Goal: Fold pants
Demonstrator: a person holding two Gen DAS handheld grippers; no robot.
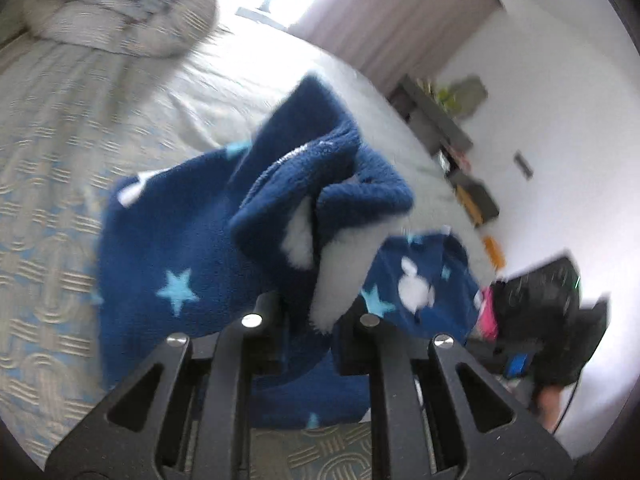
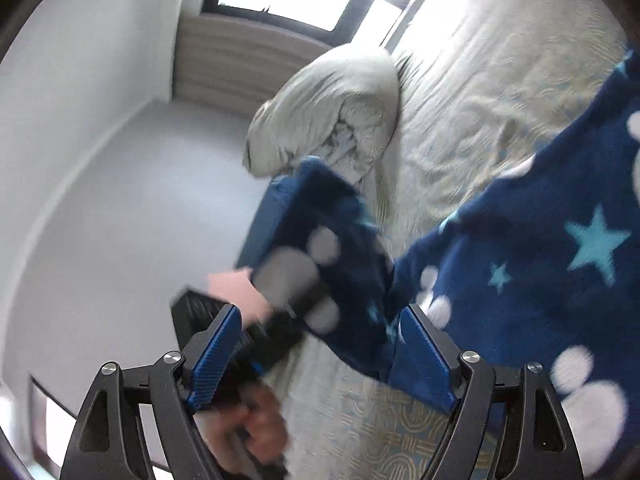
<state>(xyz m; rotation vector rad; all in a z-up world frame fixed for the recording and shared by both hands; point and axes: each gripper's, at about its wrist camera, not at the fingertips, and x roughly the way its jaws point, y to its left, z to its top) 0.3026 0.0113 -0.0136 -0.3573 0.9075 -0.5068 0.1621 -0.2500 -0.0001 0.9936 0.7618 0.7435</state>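
Observation:
The pants are dark blue fleece with light blue stars and white paw prints, lying partly on the bed. My left gripper is shut on a bunched fold of the pants and lifts it off the bed. In the right wrist view the pants spread to the right, and a lifted part hangs ahead. My right gripper is open with its blue pads wide apart, and the pants edge lies against the right pad. The other gripper and the hand holding it show beyond the left pad.
The bed has a beige and blue patterned cover. A rolled grey duvet lies at its far end, also in the right wrist view. A shelf with items stands by the white wall. A window is beyond.

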